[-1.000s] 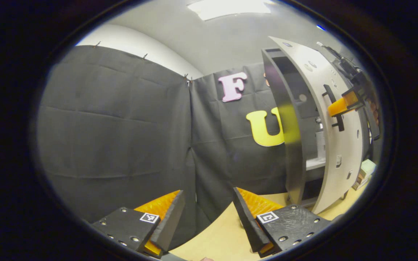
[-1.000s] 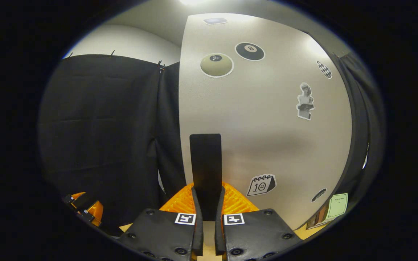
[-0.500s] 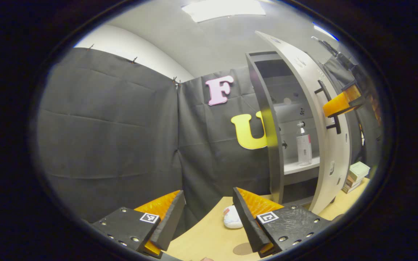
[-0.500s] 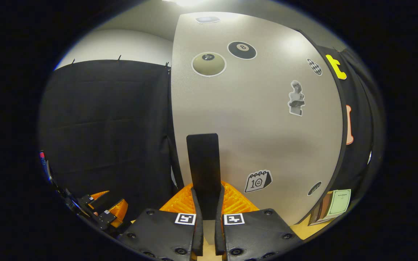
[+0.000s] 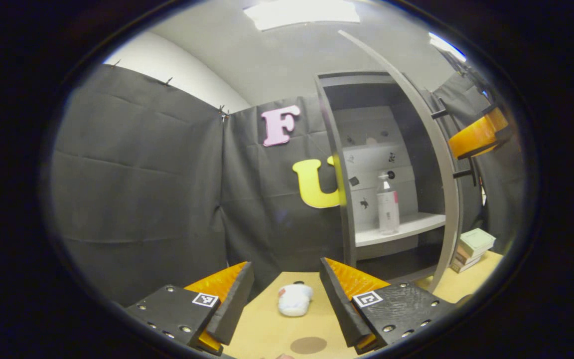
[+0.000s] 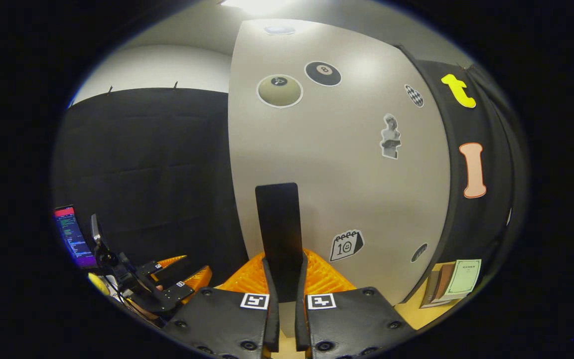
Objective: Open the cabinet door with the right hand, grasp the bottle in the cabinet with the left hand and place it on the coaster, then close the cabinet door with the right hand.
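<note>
The grey cabinet (image 5: 339, 164) stands open at the right of the left gripper view. A clear bottle (image 5: 388, 204) with a pale label stands upright on its white shelf (image 5: 401, 230). The door (image 5: 441, 149) is seen edge-on, and my right gripper (image 5: 476, 137) holds its black handle high at the right. In the right gripper view the door (image 6: 337, 164) carries stickers, and my right gripper (image 6: 284, 284) is shut on the black handle (image 6: 279, 224). My left gripper (image 5: 287, 294) is open over the table, above a round brown coaster (image 5: 308, 345), well short of the bottle. It also appears in the right gripper view (image 6: 185, 271).
A small white plush object (image 5: 294, 299) lies on the wooden table (image 5: 267, 334) between my left fingers. A stack of books (image 5: 471, 244) sits to the right of the cabinet, also seen beside the door (image 6: 454, 284). A lit phone screen (image 6: 70, 237) stands at the far left.
The door has swung wider with my right gripper on its handle. The cabinet's inside and the bottle have come into full view. The coaster and the plush object have appeared between my left fingers.
</note>
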A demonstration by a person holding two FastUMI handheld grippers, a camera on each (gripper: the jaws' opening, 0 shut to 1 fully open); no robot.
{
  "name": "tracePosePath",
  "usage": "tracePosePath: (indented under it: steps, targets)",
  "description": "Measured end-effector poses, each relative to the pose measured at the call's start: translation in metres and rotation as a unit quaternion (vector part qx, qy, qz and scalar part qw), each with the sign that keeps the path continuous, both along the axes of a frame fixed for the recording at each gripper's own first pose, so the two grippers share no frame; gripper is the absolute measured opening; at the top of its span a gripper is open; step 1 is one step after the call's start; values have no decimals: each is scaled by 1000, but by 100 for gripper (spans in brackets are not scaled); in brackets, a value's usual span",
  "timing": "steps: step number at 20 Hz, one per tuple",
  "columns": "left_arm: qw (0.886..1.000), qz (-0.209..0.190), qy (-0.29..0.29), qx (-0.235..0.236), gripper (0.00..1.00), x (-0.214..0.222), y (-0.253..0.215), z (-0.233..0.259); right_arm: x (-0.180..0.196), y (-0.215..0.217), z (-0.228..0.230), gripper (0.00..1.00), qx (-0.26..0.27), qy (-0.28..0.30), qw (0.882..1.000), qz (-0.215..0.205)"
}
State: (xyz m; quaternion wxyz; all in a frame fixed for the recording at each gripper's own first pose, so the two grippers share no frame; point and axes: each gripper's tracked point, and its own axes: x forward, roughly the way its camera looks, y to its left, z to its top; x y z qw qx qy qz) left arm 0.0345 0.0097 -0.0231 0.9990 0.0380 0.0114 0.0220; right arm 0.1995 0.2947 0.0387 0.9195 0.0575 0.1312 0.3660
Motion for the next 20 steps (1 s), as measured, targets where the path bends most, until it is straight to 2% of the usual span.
tracePosePath:
  steps: [8, 20]
  targets:
    - [999, -52, -11, -6, 81, 1, -67, 7, -9, -28, 0, 12, -4, 2, 1000, -7]
    - [997, -65, -2, -28, 81, -14, -108, 0, -17, -73, -1, 13, -24, -7, 999, -48]
